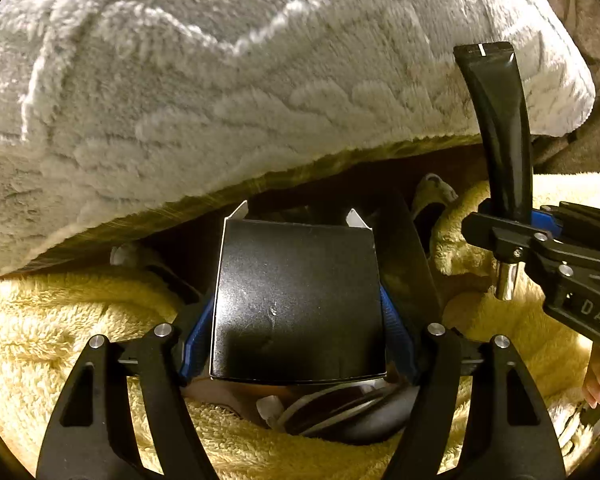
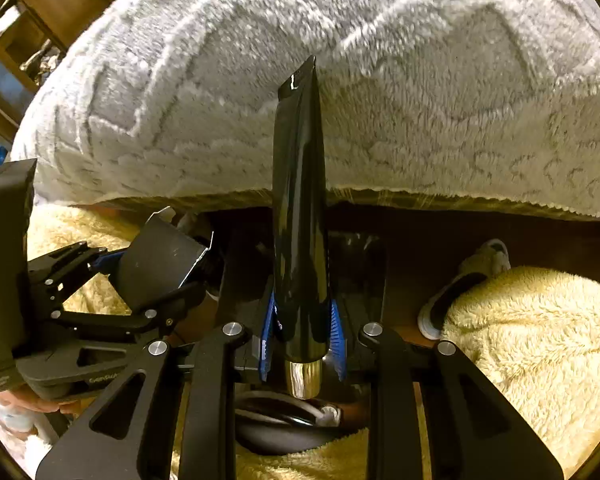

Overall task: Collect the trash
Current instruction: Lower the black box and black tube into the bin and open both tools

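Note:
My left gripper [image 1: 298, 312] is shut on a small black cardboard box [image 1: 298, 300] with its far flaps open; the box also shows in the right wrist view [image 2: 160, 264], held at the left. My right gripper [image 2: 302, 332] is shut on a glossy black squeeze tube [image 2: 300, 216] with a shiny metallic cap [image 2: 303, 380] pointing back at the camera. In the left wrist view the tube [image 1: 500, 140] stands upright at the right in the right gripper [image 1: 508, 240]. Both grippers hover over a yellow fleece blanket [image 1: 60, 328].
A big grey-white plush cushion [image 1: 220, 100] fills the upper view and overhangs a dark gap. A round dark and silver object [image 1: 340, 408] lies under the grippers. A white sneaker [image 2: 460, 288] lies at the right by the blanket. Wooden shelving [image 2: 28, 24] is far left.

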The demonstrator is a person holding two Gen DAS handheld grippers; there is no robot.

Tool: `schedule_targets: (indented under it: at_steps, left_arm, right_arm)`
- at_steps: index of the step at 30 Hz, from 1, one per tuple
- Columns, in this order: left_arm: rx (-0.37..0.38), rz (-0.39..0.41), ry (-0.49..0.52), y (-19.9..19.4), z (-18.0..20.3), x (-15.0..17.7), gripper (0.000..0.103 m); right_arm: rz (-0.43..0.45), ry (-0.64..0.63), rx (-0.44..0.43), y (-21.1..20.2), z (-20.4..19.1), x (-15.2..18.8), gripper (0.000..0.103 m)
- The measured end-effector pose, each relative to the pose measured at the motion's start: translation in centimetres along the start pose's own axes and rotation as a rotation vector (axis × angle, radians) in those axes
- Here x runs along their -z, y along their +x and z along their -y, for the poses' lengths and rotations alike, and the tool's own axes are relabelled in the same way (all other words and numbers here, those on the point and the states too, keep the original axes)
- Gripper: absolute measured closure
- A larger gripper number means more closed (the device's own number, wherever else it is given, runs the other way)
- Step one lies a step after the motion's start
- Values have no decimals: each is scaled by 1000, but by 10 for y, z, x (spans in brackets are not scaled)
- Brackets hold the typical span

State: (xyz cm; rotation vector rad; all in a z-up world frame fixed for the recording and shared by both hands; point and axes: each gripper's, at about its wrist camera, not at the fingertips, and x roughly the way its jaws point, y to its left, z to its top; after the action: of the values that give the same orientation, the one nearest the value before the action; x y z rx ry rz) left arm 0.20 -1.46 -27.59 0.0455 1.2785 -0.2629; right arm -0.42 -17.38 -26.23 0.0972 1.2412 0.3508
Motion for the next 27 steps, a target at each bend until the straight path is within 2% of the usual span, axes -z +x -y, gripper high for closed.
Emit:
schedule_targets:
  at_steps: [2,5,8,19,23,27]
  left_arm:
    - [3,-8,1,0,2,0,34]
    - [6,-12,0,5,4,2,28]
    - [11,-11,3,4,5,-2,24]
    - [17,14,-8,-20,4,-11,21]
    - [16,62,-8,-42,3,-18,21]
    - [7,132,-12,-68,1,-26,20]
  right_arm:
    - [-9,6,7,0,2,-4,75]
    - [-17,13,6,2,3,-4,71]
    - [-7,16,0,1,5,-2,52]
    - [29,43,-6,-18,15,-17,46]
    - [60,44,-3,-33,20,-25,40]
    - [131,44,9,-57,24,-38,31]
